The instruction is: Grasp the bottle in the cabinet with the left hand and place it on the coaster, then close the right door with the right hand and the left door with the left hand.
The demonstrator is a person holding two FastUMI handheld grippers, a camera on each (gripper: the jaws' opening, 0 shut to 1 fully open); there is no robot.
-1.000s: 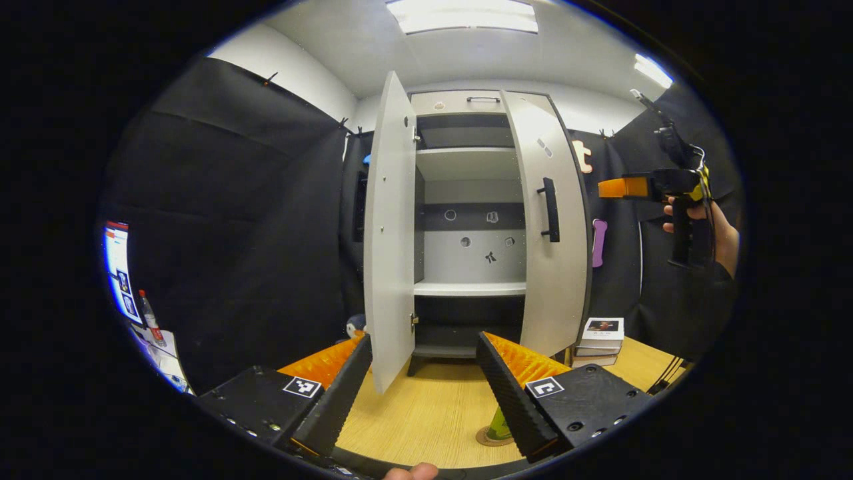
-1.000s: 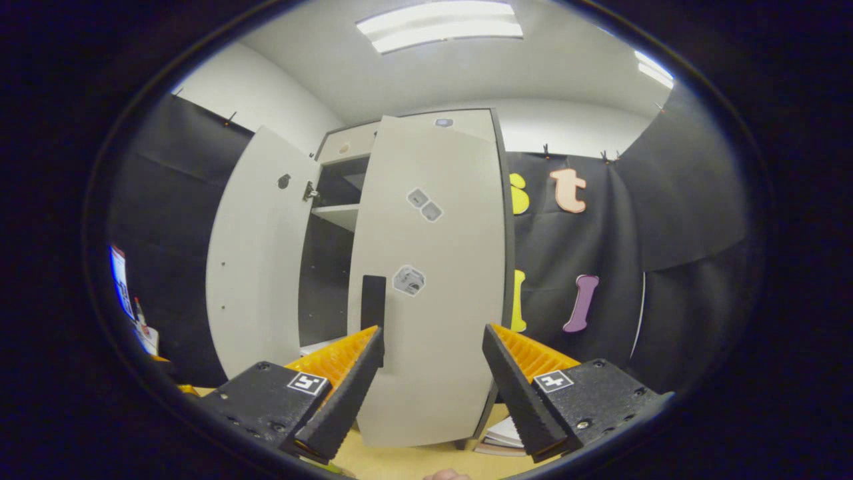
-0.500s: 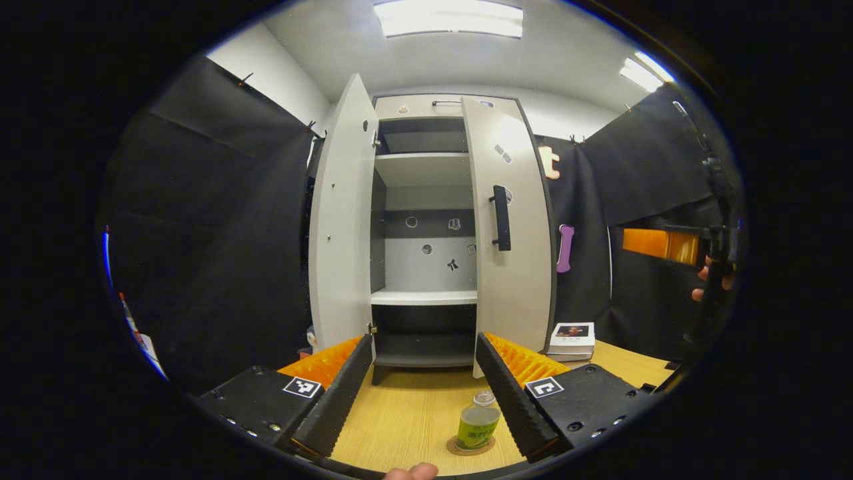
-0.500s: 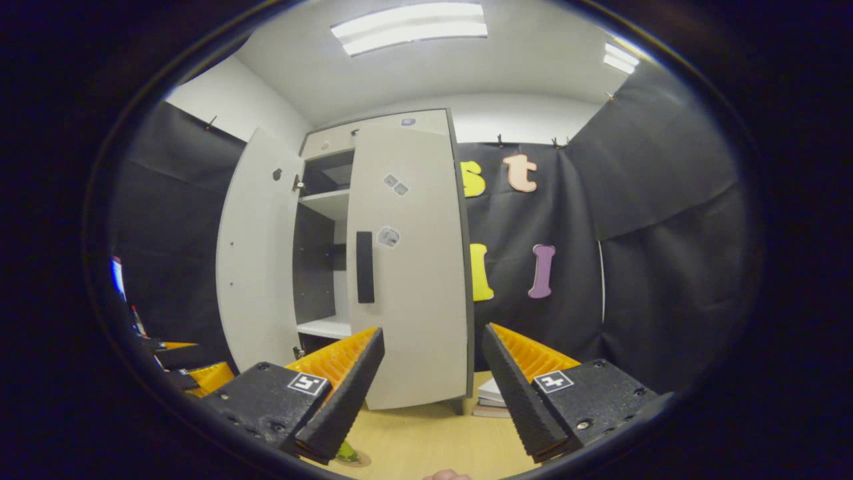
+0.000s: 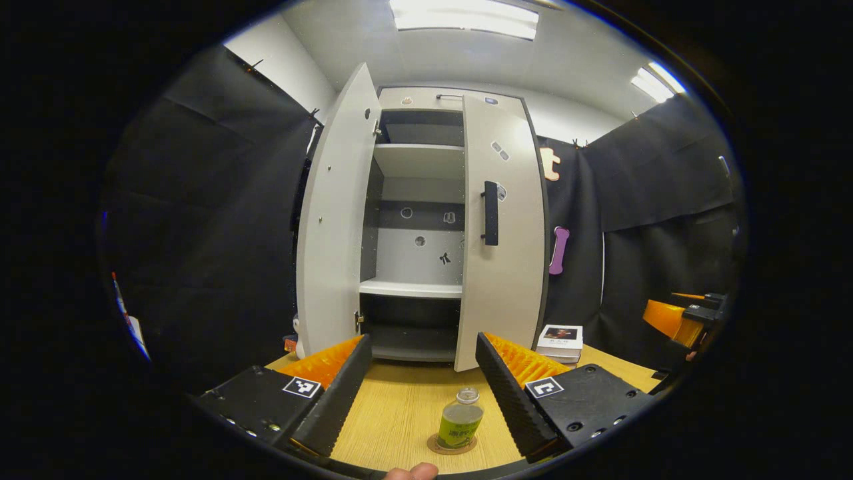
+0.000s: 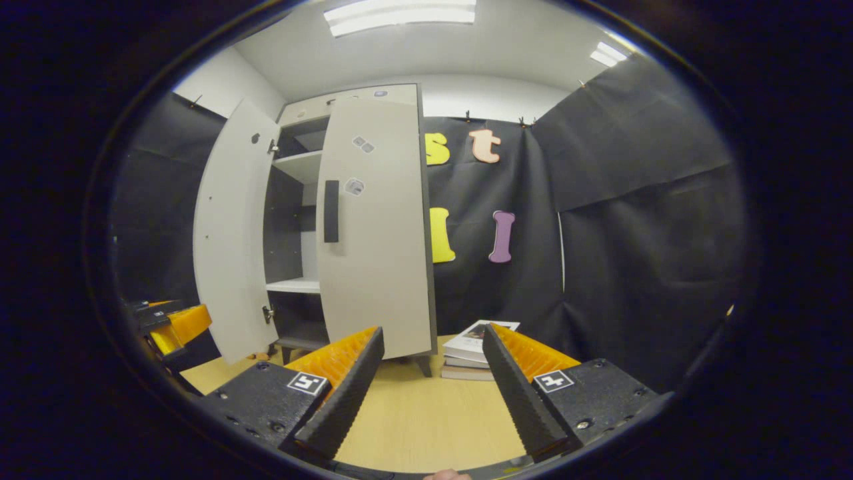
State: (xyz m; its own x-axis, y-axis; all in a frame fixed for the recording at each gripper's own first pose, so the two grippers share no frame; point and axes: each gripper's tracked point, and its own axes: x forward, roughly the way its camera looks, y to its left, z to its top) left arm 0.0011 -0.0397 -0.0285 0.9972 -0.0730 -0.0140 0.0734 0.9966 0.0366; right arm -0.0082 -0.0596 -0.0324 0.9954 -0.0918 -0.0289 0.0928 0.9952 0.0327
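Observation:
A small clear bottle (image 5: pixel 460 423) with a green label stands upright on a round coaster (image 5: pixel 452 446) on the wooden table, just in front of my left gripper (image 5: pixel 420 393), whose fingers are open and hold nothing. The tall white cabinet has its left door (image 5: pixel 333 220) swung wide open. Its right door (image 5: pixel 503 233), with a dark handle (image 5: pixel 490 213), lies almost flat against the cabinet front. My right gripper (image 6: pixel 430 393) is open and empty, well back from the right door (image 6: pixel 373 227). It also shows low at the far right (image 5: pixel 680 317).
A short stack of books (image 6: pixel 476 347) lies on the table right of the cabinet (image 5: pixel 560 337). The cabinet shelves (image 5: pixel 412 289) look bare. Black cloth walls close in both sides. The left gripper (image 6: pixel 166 323) shows low at the left.
The right door has swung from half open to nearly shut. Both grippers have drawn back from the cabinet and dropped lower. The bottle on its coaster has come fully into the left gripper view.

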